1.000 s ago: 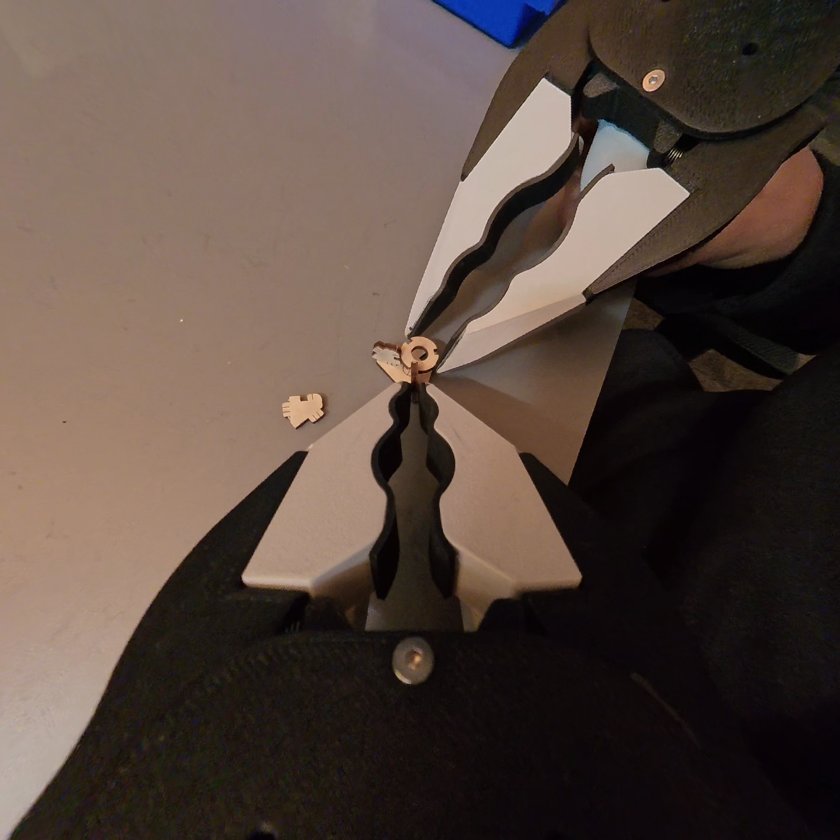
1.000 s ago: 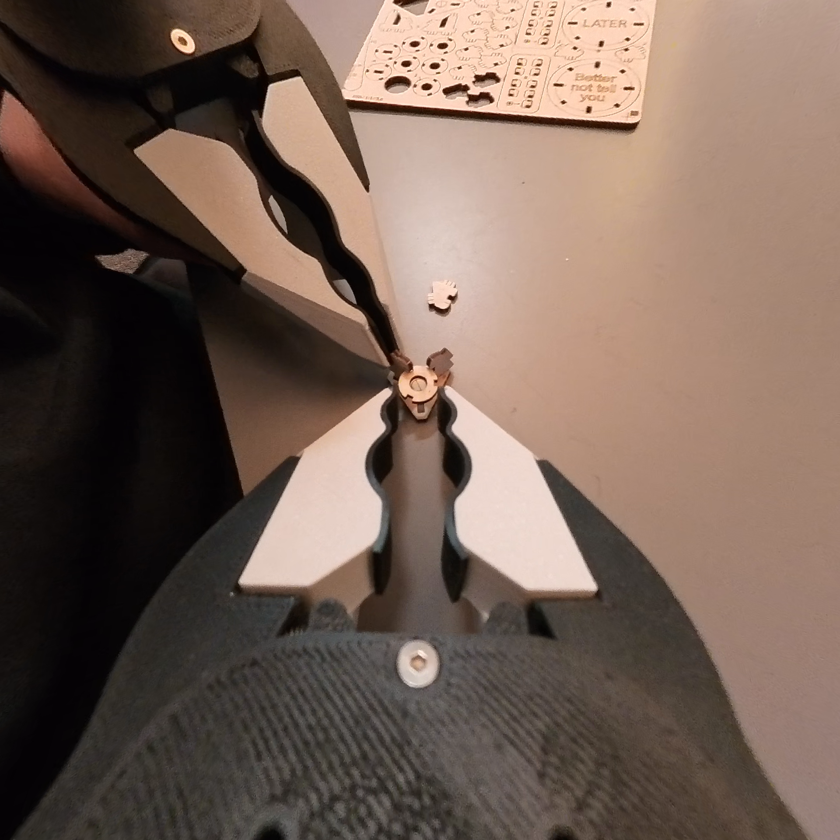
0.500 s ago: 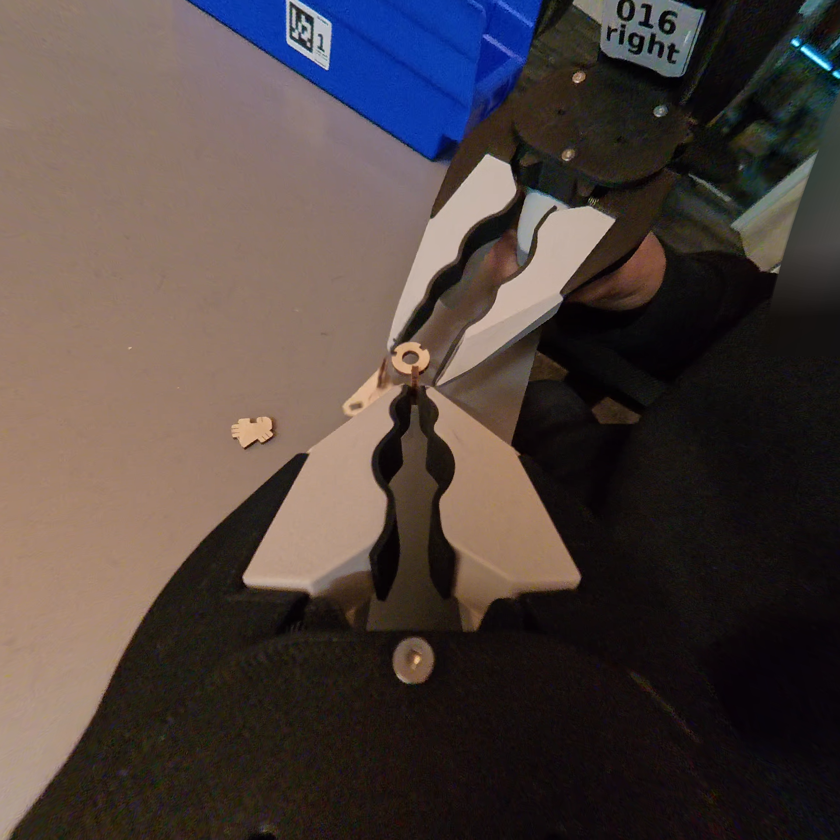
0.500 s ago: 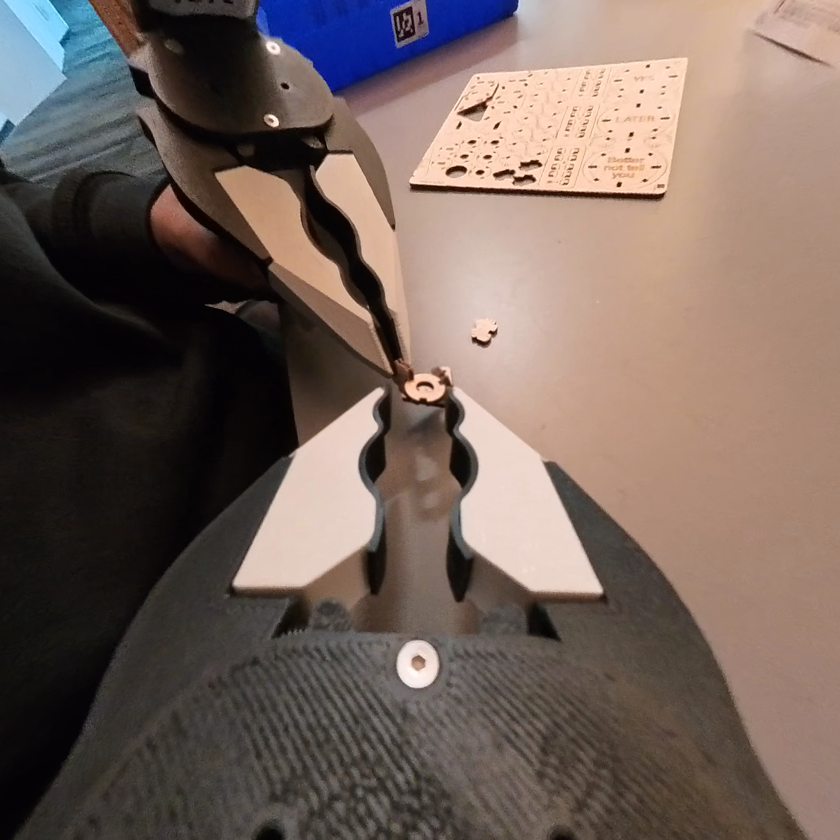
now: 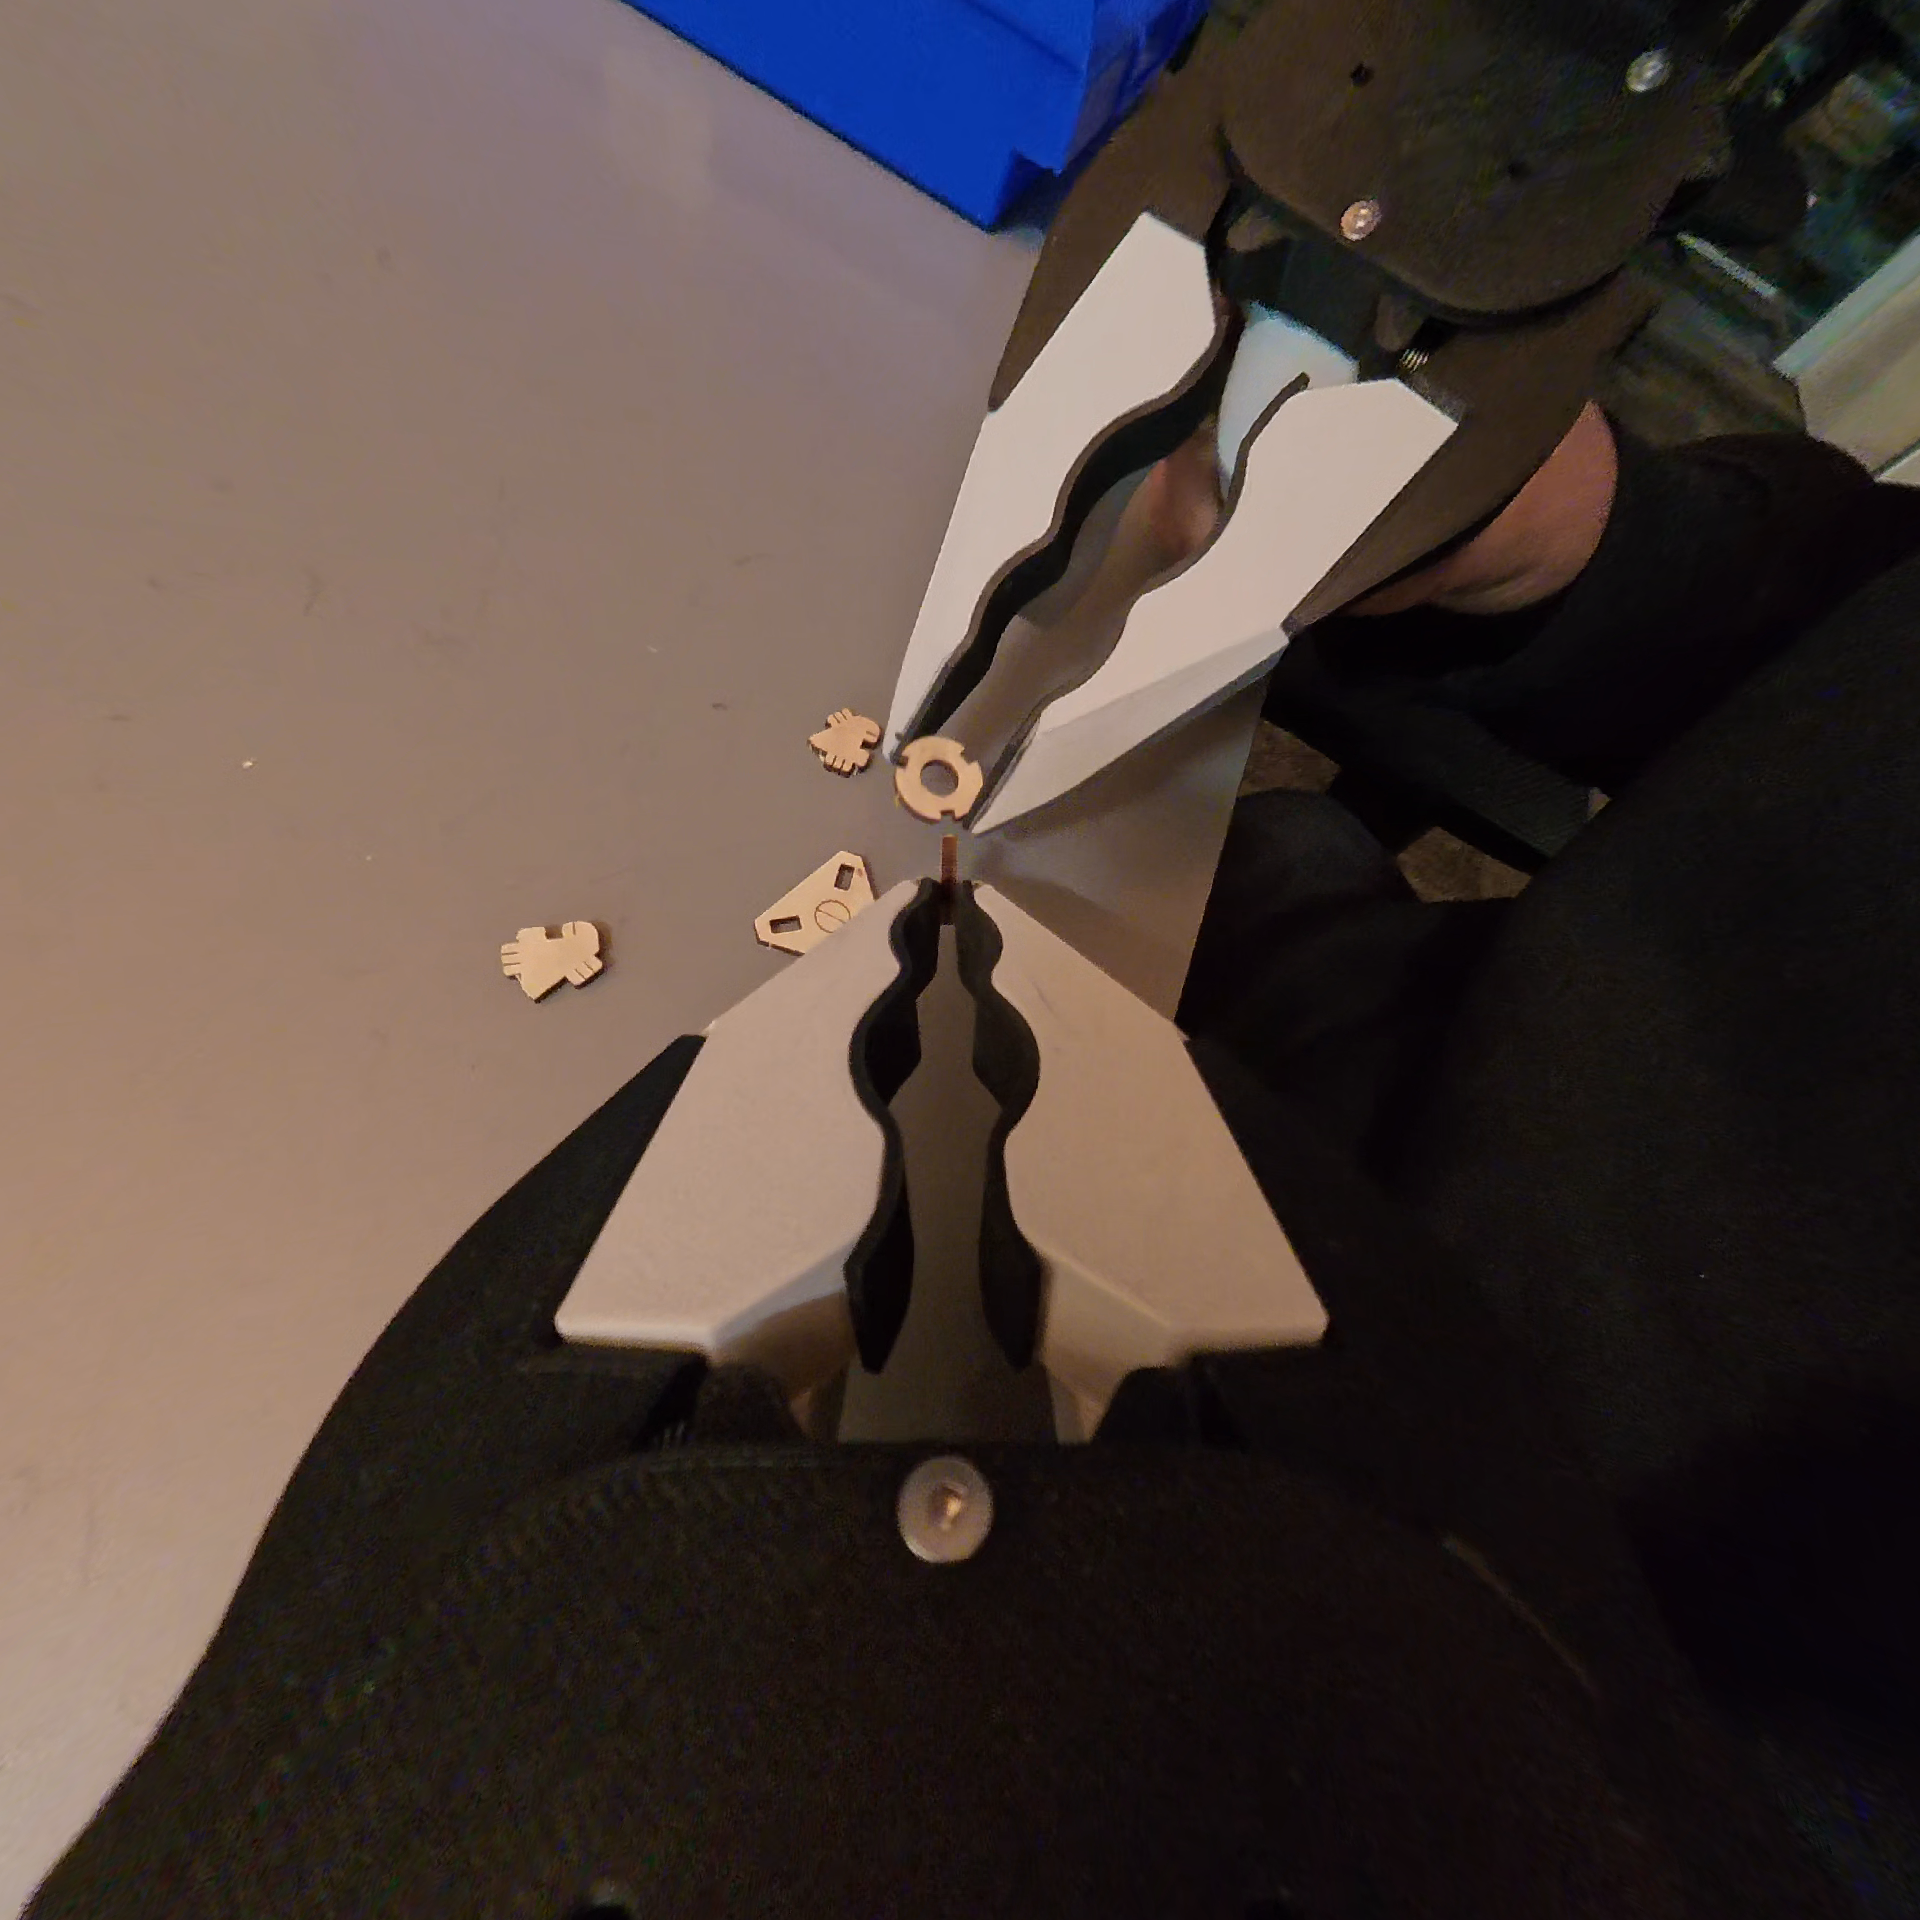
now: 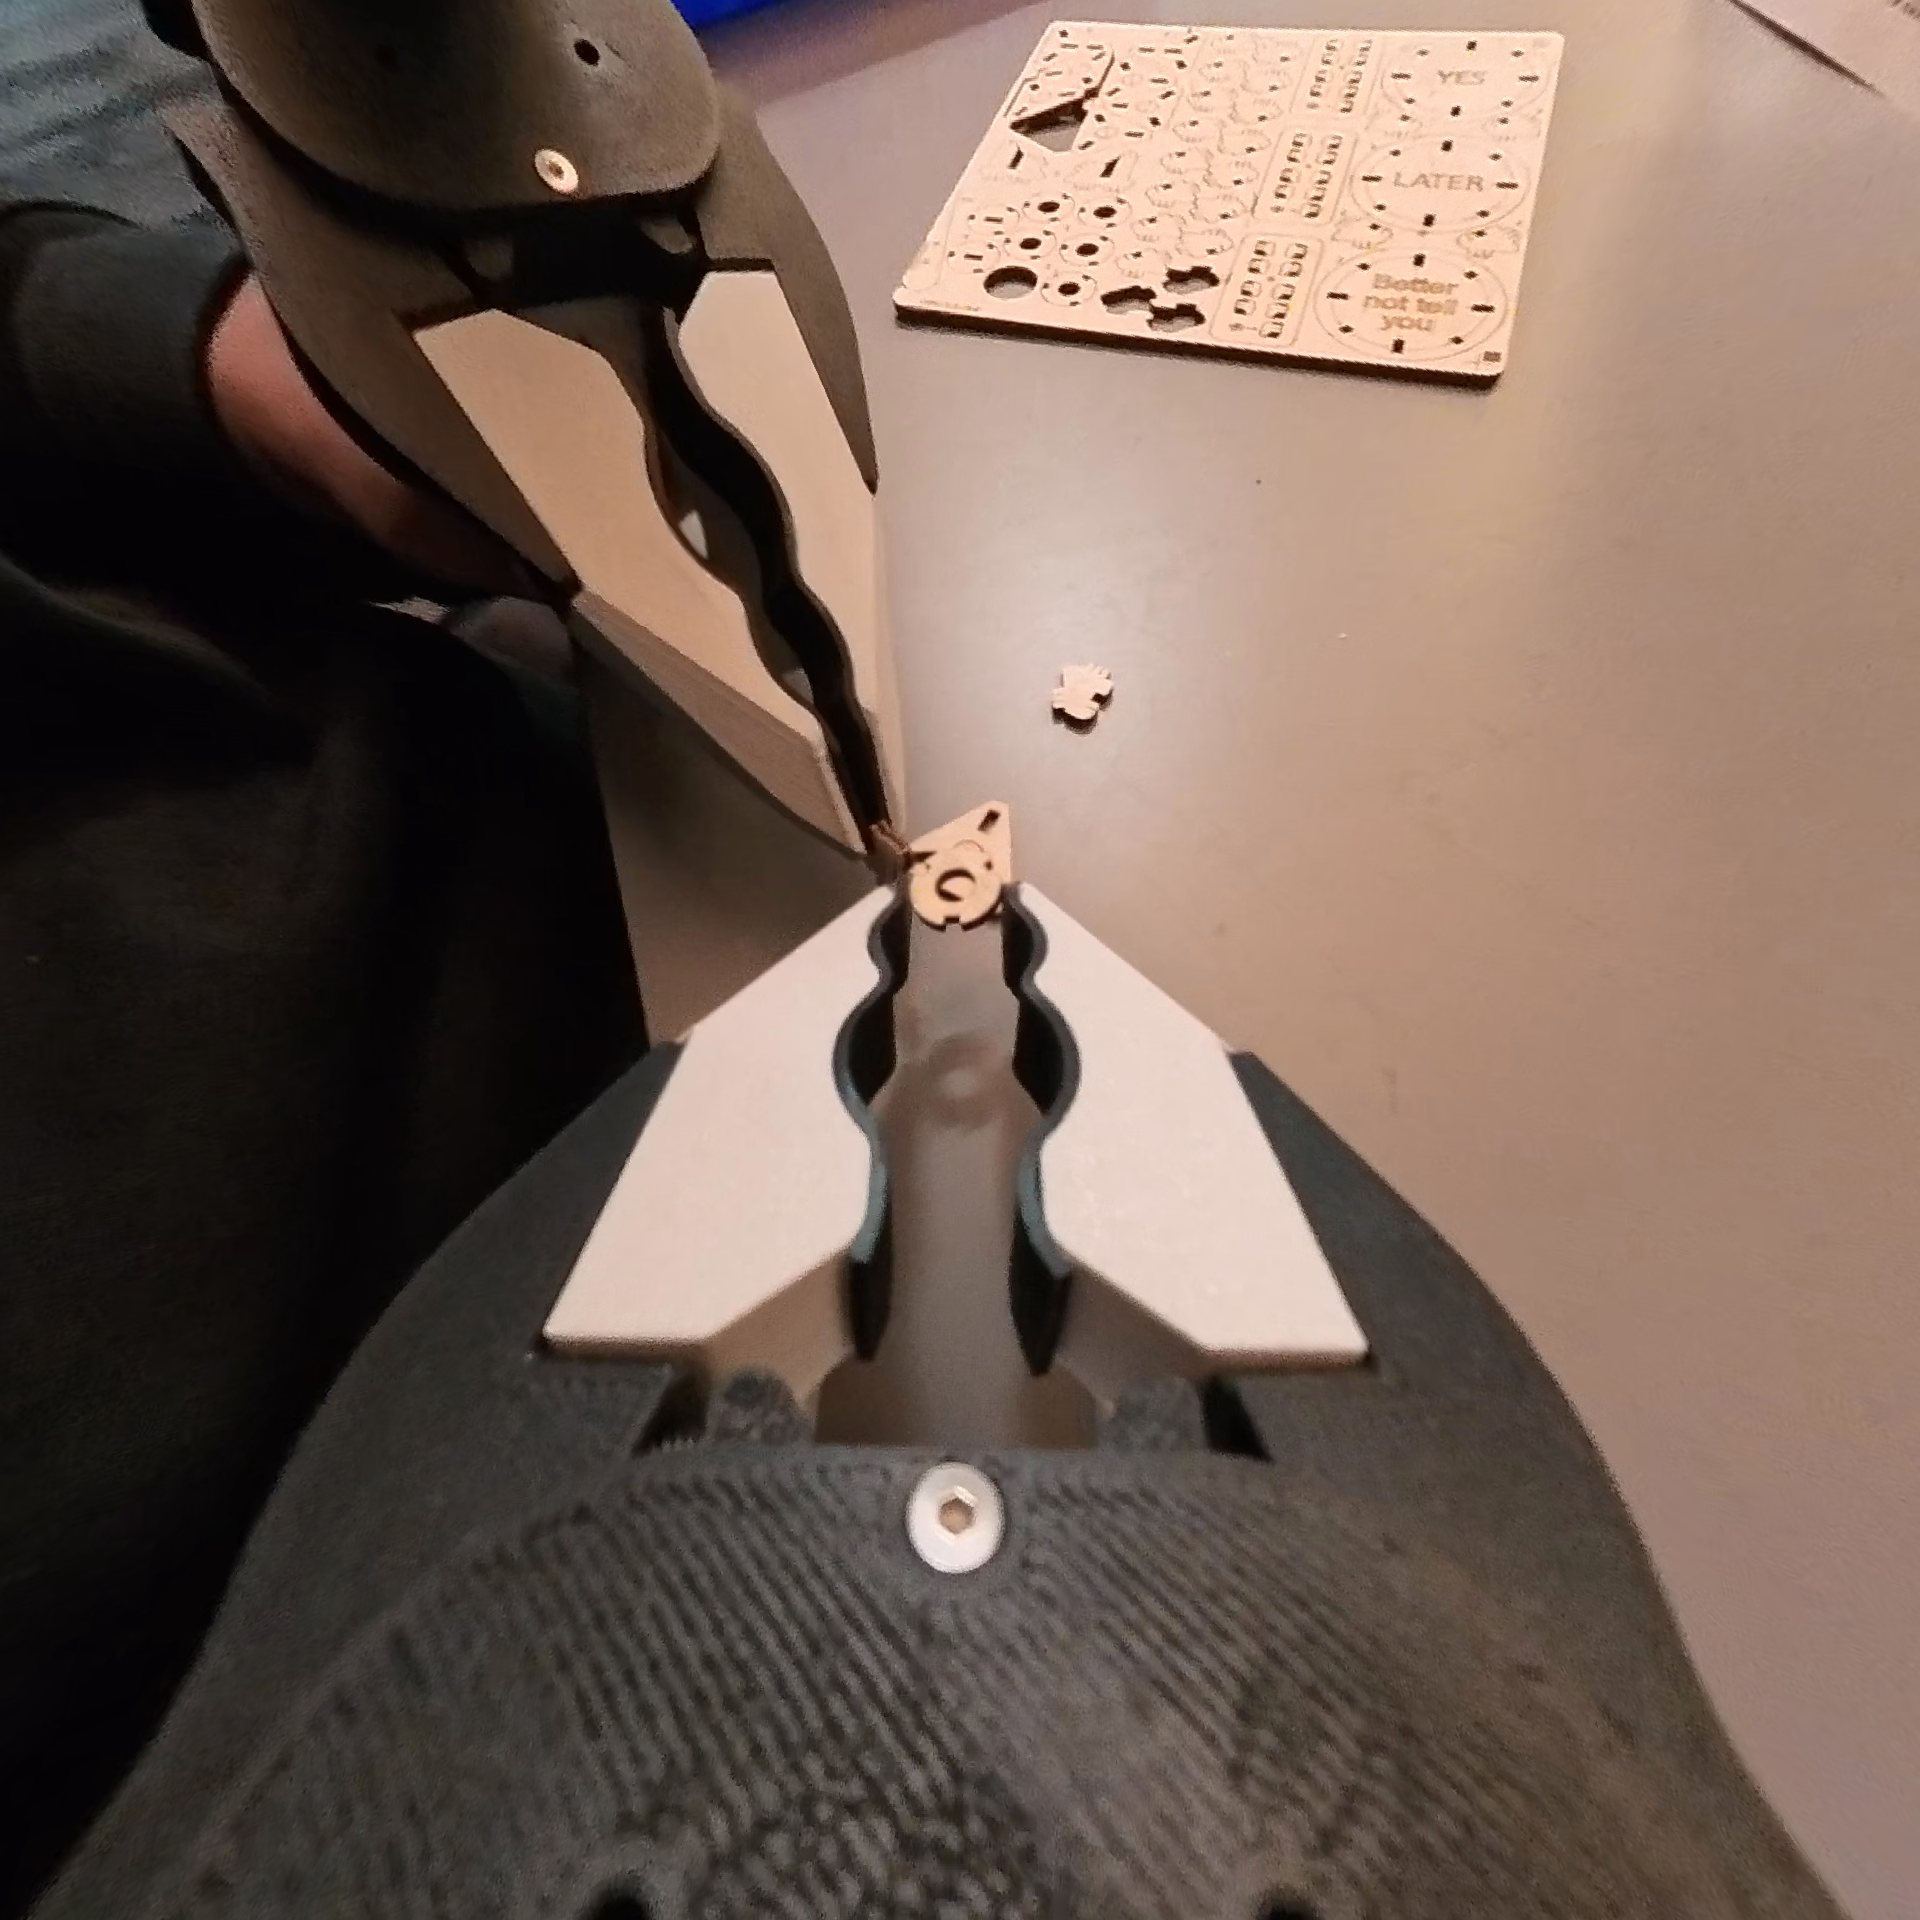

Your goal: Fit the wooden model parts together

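Wooden and pale, a small notched ring (image 5: 937, 776) sits pinched between the fingertips of your right gripper (image 5: 940, 769), flat face up, with a pad pressing on either side of its rim. Your left gripper (image 5: 948, 883) is clamped shut on a thin wooden sliver (image 5: 948, 862) that stands on edge and pokes out past the closed tips. In the left wrist view the sliver's free end stops just short of the ring, a narrow gap between them; in the right wrist view (image 6: 954, 883) the two tips crowd together and you cannot tell whether they touch.

Both grippers meet over the near edge of the grey counter (image 5: 312, 520), close to your dark-sleeved body. On the counter right under them lies a flat triangular wooden plate (image 5: 816, 902) with small slots, partly hidden by your left gripper's finger. Two small cut-out wooden pieces lie beside it: one (image 5: 844, 741) just beside the right gripper's tip, another (image 5: 551, 958) farther toward the counter's middle. Well apart, toward the far side, lies the square wooden sheet (image 6: 1226, 197) of cut-out parts, some already punched out. A blue bin (image 5: 935, 94) stands at the far edge.
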A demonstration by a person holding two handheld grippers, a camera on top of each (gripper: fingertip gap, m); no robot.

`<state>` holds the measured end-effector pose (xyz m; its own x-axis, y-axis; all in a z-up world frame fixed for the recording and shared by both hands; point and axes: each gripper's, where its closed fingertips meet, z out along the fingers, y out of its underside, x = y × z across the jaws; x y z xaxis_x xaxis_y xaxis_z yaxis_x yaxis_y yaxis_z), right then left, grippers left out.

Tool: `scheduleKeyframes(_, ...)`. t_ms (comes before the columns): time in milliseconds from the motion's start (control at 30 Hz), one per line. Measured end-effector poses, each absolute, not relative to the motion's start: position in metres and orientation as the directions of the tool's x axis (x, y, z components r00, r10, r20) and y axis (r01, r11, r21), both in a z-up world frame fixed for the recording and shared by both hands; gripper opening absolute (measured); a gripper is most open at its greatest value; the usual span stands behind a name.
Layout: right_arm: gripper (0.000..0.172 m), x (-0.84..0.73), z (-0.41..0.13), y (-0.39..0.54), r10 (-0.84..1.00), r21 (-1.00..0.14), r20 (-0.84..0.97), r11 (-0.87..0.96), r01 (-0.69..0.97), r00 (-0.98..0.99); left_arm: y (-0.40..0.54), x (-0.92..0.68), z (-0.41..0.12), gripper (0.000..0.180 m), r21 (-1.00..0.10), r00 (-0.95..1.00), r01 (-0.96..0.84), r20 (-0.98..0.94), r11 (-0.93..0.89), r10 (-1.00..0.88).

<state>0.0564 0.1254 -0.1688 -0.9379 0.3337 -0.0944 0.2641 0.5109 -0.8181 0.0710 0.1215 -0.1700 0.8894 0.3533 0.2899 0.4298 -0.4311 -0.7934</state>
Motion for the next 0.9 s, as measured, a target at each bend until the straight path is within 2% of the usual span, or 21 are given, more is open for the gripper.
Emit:
scheduleKeyframes(300, 0.016, 0.057, -0.187, 0.145, 0.389, -0.736, -0.066, 0.603, 0.308, -0.919, 0.105, 0.047, -0.176, 0.0, -0.772, 0.843, 0.49, 0.3, -0.406, 0.446)
scheduleKeyframes(533, 0.036, 0.051, -0.177, 0.141, 0.397, -0.777, -0.076, 0.551, 0.304, -0.914, 0.106, 0.042, -0.175, 0.0, -0.772, 0.855, 0.475, 0.29, -0.423, 0.43)
scheduleKeyframes(700, 0.023, 0.052, -0.149, 0.118, 0.296, -0.841, -0.161, 0.458, 0.287, -0.942, 0.116, 0.058, -0.165, 0.0, -0.781, 0.88, 0.469, 0.374, -0.413, 0.293)
scheduleKeyframes(833, 0.02, 0.057, -0.159, 0.108, 0.232, -0.807, -0.197, 0.514, 0.292, -0.953, 0.117, 0.064, -0.162, 0.0, -0.798, 0.914, 0.403, 0.326, -0.448, 0.241)
scheduleKeyframes(900, 0.009, 0.062, -0.164, 0.106, 0.203, -0.79, -0.208, 0.542, 0.287, -0.957, 0.116, 0.065, -0.164, 0.0, -0.801, 0.926, 0.375, 0.3, -0.467, 0.229)
